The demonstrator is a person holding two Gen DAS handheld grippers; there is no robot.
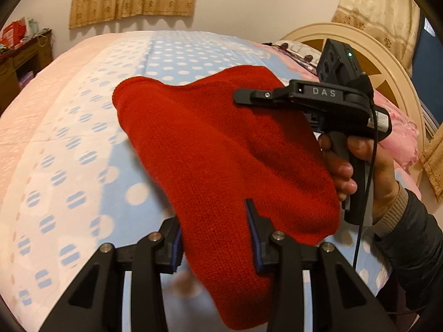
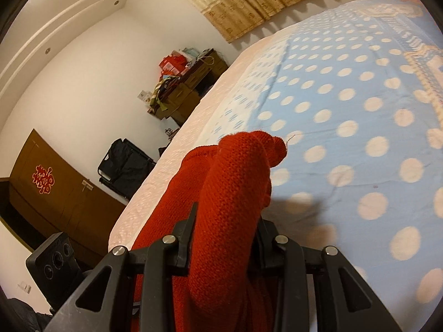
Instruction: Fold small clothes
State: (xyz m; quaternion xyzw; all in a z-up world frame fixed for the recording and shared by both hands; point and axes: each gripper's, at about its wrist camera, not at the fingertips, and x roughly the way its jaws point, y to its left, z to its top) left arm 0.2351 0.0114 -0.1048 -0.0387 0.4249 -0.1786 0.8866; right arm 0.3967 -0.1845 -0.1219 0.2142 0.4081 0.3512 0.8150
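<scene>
A red knitted garment (image 1: 210, 144) hangs stretched between both grippers, just above the bed's blue dotted sheet (image 1: 171, 55). My left gripper (image 1: 214, 221) is shut on the garment's near edge, and the knit passes between its two fingers. The right gripper (image 1: 249, 98), held by a hand (image 1: 368, 160) at the right, grips the far right part of the cloth. In the right wrist view a thick bunched fold of the red garment (image 2: 235, 188) sits clamped between the right gripper's (image 2: 227, 215) fingers, and the rest droops to the left.
The bed sheet (image 2: 360, 110) spreads wide to the right. A cream headboard (image 1: 346, 36) and pink pillow (image 1: 398, 127) lie at the bed's far right end. A cluttered wooden desk (image 2: 188, 94), a black bag (image 2: 124, 166) and a brown cabinet (image 2: 55, 193) stand beyond the bed's left edge.
</scene>
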